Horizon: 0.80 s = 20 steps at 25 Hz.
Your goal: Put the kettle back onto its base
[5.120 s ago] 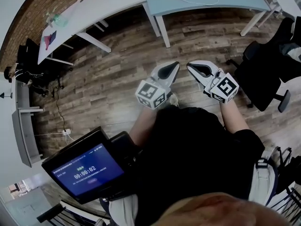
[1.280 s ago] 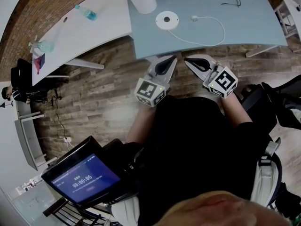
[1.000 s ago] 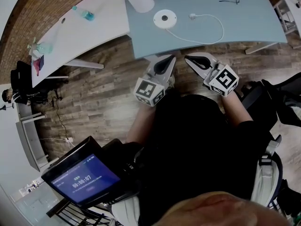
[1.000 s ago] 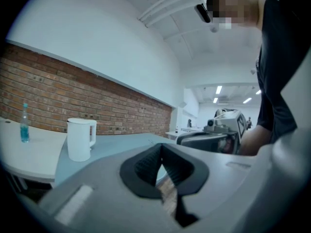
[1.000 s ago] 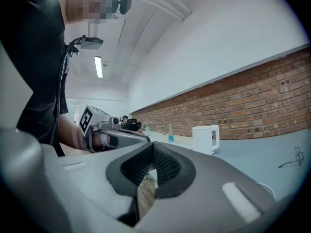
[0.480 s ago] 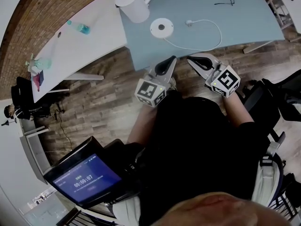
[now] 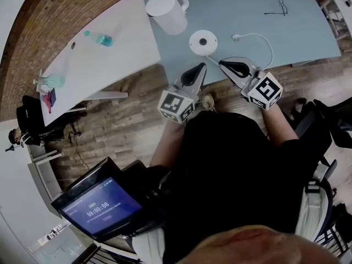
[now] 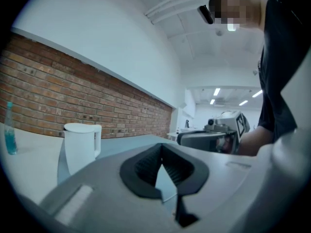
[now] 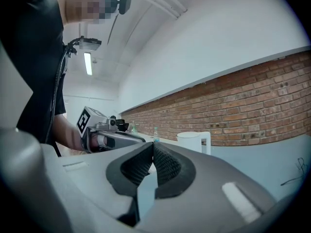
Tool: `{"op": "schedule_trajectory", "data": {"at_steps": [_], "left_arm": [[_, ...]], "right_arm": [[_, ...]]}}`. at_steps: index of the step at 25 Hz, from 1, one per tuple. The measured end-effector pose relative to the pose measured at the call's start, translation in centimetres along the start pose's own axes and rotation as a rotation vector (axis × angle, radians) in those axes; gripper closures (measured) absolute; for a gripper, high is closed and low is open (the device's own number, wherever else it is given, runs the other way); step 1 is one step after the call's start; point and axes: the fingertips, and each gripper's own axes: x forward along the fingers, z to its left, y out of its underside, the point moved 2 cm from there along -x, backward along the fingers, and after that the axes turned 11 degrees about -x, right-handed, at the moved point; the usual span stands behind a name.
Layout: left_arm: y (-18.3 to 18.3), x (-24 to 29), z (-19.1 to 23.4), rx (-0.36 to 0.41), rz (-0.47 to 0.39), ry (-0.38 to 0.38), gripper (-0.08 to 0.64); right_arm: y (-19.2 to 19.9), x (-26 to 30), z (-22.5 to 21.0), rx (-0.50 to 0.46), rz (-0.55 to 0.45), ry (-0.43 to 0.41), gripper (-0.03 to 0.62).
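Note:
A white kettle (image 7: 168, 12) stands upright on the blue-grey table (image 7: 242, 10), apart from its round white base (image 7: 203, 41), which lies nearer me and to the right. A white cord runs from the base to a plug (image 7: 237, 37). My left gripper (image 7: 202, 66) and right gripper (image 7: 222, 63) are both shut and hold nothing, side by side at the table's near edge, just short of the base. The left gripper view has the kettle (image 8: 80, 147) ahead on the left. In the right gripper view the kettle (image 9: 194, 141) is ahead on the right.
A pair of glasses (image 7: 281, 5) lies at the table's far right. A white table (image 7: 104, 54) adjoins on the left with a blue bottle (image 7: 102, 38). A brick wall runs behind. A black office chair (image 7: 324, 125) stands at my right on the wooden floor.
I have walked up to the table. The kettle and base have drawn nearer, and both shut grippers have moved forward from over the floor to the table's edge.

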Motion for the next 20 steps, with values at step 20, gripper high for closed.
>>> {"op": "schedule_trajectory", "data": {"at_steps": [20], "left_arm": [[-3.7, 1.1, 9.0, -0.016, -0.039, 0.086, 0.557]], "right_arm": [[-0.9, 9.3, -4.6, -0.071, 0.058, 0.063, 0.588]]}}
